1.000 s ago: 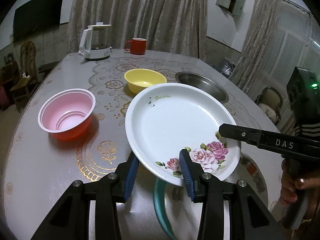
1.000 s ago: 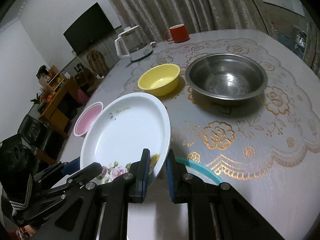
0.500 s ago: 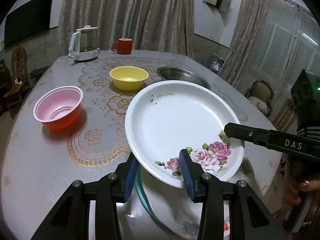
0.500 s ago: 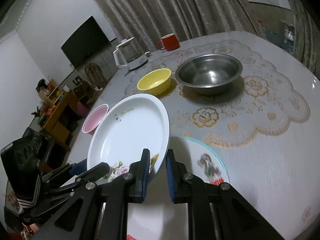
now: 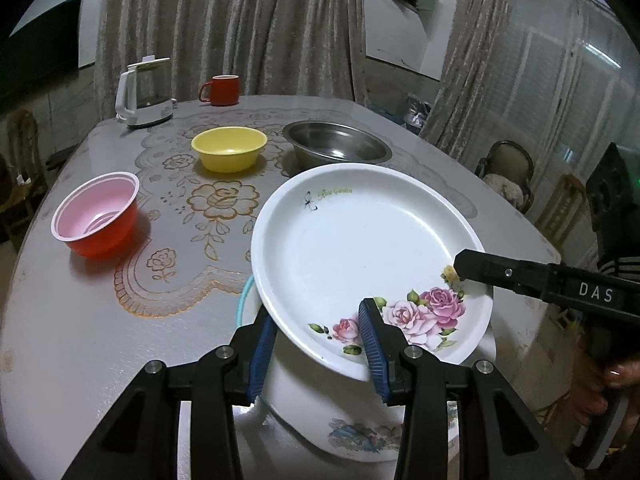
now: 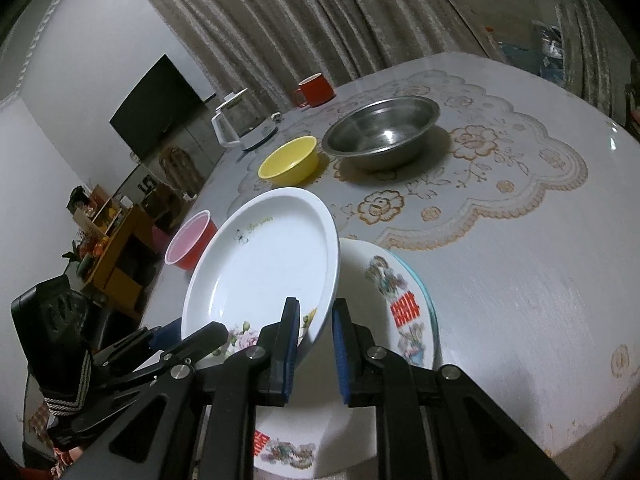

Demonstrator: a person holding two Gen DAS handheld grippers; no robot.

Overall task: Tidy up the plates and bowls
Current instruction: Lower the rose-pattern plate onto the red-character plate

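Note:
A white plate with pink roses point(image 5: 360, 248) hangs tilted above the table, held at its near rim from two sides. My left gripper point(image 5: 316, 332) is shut on that rim, one blue pad under the plate and one on top. My right gripper point(image 6: 316, 316) is shut on the rim beside the yellow flower, and shows at the right edge of the left wrist view as right gripper point(image 5: 476, 268). Directly below lies a teal-rimmed plate point(image 6: 404, 308) with red characters, flat on the table and partly hidden by the rose plate point(image 6: 264, 264).
A red bowl with pink inside point(image 5: 96, 216) stands at left. A yellow bowl point(image 5: 229, 148) and a steel bowl point(image 5: 336, 146) stand behind. A white kettle point(image 5: 144, 92) and red mug point(image 5: 222, 90) sit at the far edge. The table edge point(image 6: 580, 412) runs near right.
Both grippers have carried the rose plate back toward the table's near edge, over the teal-rimmed plate, which now shows far more. The bowls have receded. Neither grip has changed.

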